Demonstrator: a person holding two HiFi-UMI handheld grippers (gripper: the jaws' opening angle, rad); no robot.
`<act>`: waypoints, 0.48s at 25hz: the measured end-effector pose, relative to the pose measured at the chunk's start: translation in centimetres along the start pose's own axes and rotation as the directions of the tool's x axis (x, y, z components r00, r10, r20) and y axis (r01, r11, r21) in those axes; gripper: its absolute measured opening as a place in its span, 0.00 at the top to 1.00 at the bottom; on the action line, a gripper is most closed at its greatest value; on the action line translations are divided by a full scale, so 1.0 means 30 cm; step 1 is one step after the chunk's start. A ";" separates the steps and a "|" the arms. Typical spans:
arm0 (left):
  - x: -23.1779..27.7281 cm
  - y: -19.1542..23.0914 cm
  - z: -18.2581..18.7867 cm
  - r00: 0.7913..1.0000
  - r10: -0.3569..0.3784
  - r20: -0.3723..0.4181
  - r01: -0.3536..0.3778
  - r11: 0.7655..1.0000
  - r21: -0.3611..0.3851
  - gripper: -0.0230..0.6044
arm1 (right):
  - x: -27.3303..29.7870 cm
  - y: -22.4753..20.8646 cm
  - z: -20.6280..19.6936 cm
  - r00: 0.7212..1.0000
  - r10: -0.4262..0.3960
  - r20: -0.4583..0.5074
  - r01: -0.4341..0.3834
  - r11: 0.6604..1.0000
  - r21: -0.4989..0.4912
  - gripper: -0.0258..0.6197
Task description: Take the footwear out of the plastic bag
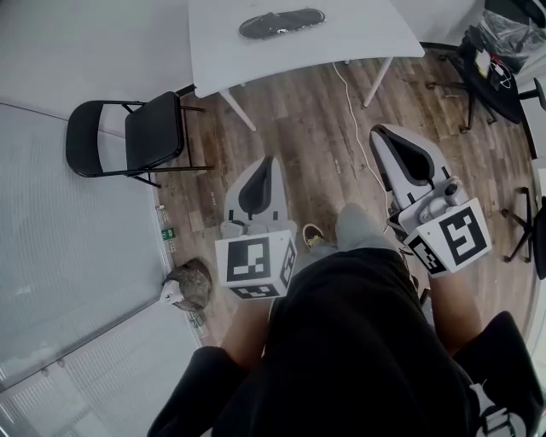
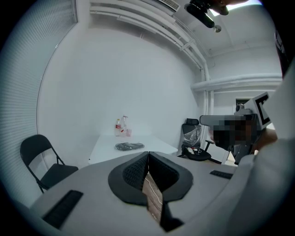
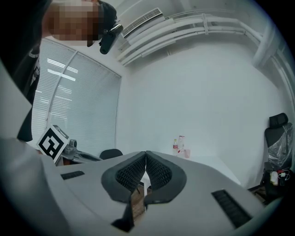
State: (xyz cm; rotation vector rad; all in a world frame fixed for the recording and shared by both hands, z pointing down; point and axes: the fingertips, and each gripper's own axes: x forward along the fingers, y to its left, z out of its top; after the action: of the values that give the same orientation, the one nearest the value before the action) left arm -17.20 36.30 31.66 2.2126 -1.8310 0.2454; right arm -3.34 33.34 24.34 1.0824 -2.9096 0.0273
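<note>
Standing back from the white bench (image 1: 358,34), the person holds the left gripper (image 1: 270,164) and right gripper (image 1: 384,135) closed and empty (both over wooden floor (image 1: 316,119)). The plastic bag (image 1: 281,22), dark footwear inside, lies on the bench, well apart from both.

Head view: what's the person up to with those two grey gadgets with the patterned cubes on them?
A person stands on the wood floor holding a two-jaw gripper in each hand. The left gripper and the right gripper both have their jaws shut with nothing between them. They point toward a white table ahead. On it lies the plastic bag with something dark inside, apparently the footwear. Neither gripper has reached the bag yet, so the job hasn't begun.
</note>
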 end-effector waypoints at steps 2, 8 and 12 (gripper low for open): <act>-0.018 0.005 -0.009 1.000 -0.013 -0.002 0.013 1.000 -0.002 0.93 | 0.002 0.022 0.002 1.000 0.002 0.000 -0.002 1.000 -0.003 0.93; -0.049 0.031 -0.004 1.000 -0.017 0.011 0.017 1.000 0.009 0.93 | 0.012 0.062 0.009 1.000 0.002 -0.003 -0.003 1.000 -0.027 0.93; -0.047 0.048 0.009 0.999 -0.021 0.025 0.020 1.000 0.012 0.93 | 0.026 0.052 0.009 1.000 -0.007 0.004 0.008 1.000 -0.021 0.93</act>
State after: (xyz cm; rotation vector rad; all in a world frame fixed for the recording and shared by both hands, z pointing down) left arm -18.89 37.30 31.12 2.2509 -1.8229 0.2255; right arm -4.96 34.01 24.10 1.0914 -2.9024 -0.0060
